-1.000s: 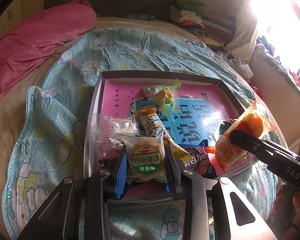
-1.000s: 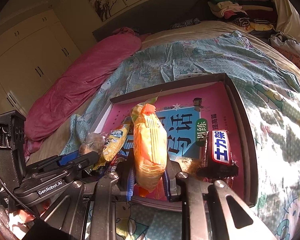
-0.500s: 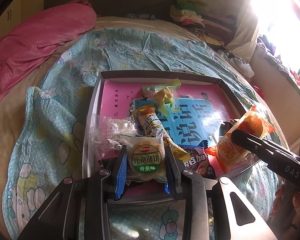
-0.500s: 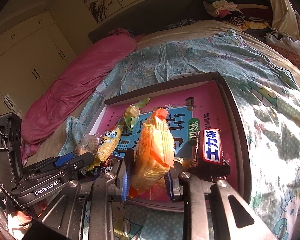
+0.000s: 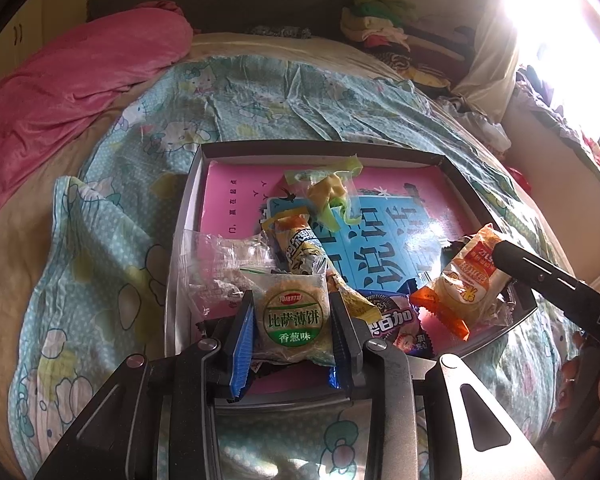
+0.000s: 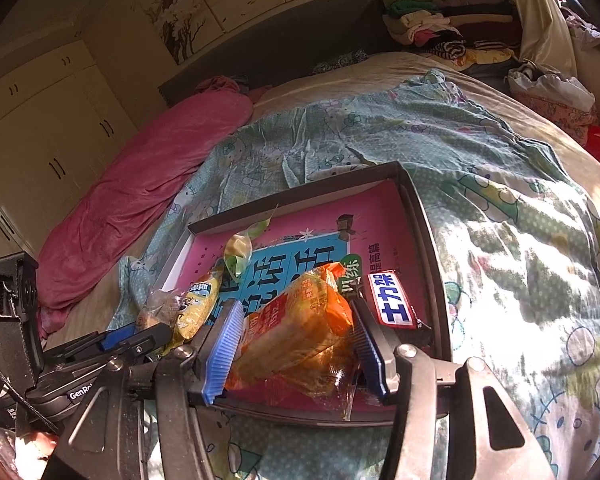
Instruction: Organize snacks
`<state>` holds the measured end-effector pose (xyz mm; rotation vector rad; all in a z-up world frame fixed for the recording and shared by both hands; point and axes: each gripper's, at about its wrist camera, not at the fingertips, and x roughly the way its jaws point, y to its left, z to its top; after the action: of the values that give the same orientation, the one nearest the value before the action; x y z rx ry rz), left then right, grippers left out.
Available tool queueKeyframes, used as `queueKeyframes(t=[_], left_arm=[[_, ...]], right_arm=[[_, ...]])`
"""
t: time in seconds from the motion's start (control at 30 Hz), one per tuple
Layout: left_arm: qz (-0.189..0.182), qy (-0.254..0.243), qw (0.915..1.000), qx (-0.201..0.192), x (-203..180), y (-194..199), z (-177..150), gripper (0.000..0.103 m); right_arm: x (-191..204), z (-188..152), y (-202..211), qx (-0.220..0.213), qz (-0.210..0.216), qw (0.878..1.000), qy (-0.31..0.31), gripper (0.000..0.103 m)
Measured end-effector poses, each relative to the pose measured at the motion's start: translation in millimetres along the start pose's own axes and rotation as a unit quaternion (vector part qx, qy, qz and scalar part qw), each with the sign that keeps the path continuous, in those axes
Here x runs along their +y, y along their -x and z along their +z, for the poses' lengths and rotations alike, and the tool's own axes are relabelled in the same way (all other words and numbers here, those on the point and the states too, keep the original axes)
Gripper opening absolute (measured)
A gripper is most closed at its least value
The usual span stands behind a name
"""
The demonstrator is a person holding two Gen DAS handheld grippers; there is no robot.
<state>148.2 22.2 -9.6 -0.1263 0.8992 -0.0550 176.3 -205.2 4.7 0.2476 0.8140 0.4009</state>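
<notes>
The left gripper (image 5: 293, 330) clamps a cracker packet (image 5: 292, 318). The right gripper's (image 6: 294, 346) jaws have just been opening; the orange packet (image 6: 300, 340) lies loose between them.

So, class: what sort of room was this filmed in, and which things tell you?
Most likely a bedroom: a bed with a cartoon-print sheet, a pink quilt beside it, and wardrobe doors along the wall.

Bed (image 5: 260, 52): cartoon-print sheet (image 5: 268, 108), pink blanket (image 5: 68, 64), clothes pile; shallow tray (image 5: 324, 148) on sheet.
</notes>
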Motion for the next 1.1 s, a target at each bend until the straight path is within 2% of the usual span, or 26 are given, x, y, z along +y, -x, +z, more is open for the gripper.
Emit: queueKeyframes(t=[0.07,0.2,0.43,0.63,0.93,1.1], left_arm=[[0.002,-0.001,1.0000,0.000,-0.8,0.5,0.1,0.036],[0.004,-0.002,1.0000,0.001,-1.6,1.4,0.8,0.037],[0.004,-0.004,1.0000,-0.007,-4.0,7.3,2.8,0.060],[0.002,-0.004,0.9997,-0.023,-5.6,18.3,5.6,0.071],[0.008,0.015,0.9989,-0.044,0.4,36.2,9.6,0.076],[0.017,0.028,0.9985,-0.043,2.0,49.5,-1.2,0.078]], right_arm=[[-0.8,0.8,4.3,-0.008,-0.001,1.000,0.000,0.059],[-3.7,2.2,9.9,-0.013,-0.002,1.000,-0.004,0.060],[-3.0,1.6,23.0,-0.029,-0.009,1.000,0.003,0.063],[8.8,0.0,37.9,-0.047,-0.019,0.998,0.038,0.070],[24.0,0.6,63.2,-0.089,-0.047,0.992,0.074,0.079],[33.3,-4.4,74.6,-0.094,-0.064,0.989,0.097,0.081]])
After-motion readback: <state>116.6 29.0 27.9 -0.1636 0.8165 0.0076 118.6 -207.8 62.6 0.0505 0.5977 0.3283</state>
